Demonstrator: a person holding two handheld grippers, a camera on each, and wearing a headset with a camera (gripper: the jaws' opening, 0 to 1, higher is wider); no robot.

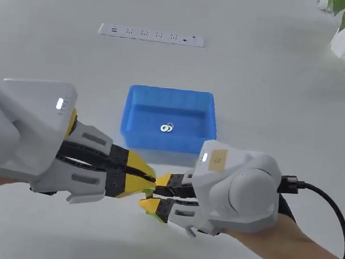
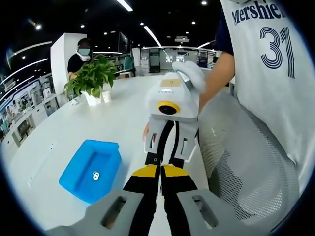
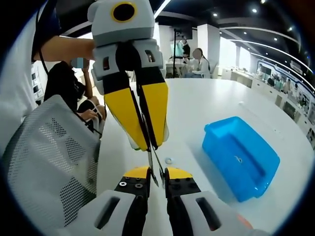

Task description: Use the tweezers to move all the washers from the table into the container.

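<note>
Left gripper [image 1: 150, 179] clamped on the tweezers [image 3: 151, 157], tips between right gripper's [image 3: 158, 174] near-closed jaws, grip there unclear | two washers [image 1: 166, 128] already in blue container [image 1: 139, 112] at 12 o'clock | one loose washer [image 3: 169, 160] left beside the tips | table [image 1: 270, 83] open between; power strip [image 1: 150, 35] well beyond.

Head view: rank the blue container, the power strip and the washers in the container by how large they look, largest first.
1. blue container
2. power strip, long but thin, and farther from the camera
3. washers, tiny
</note>
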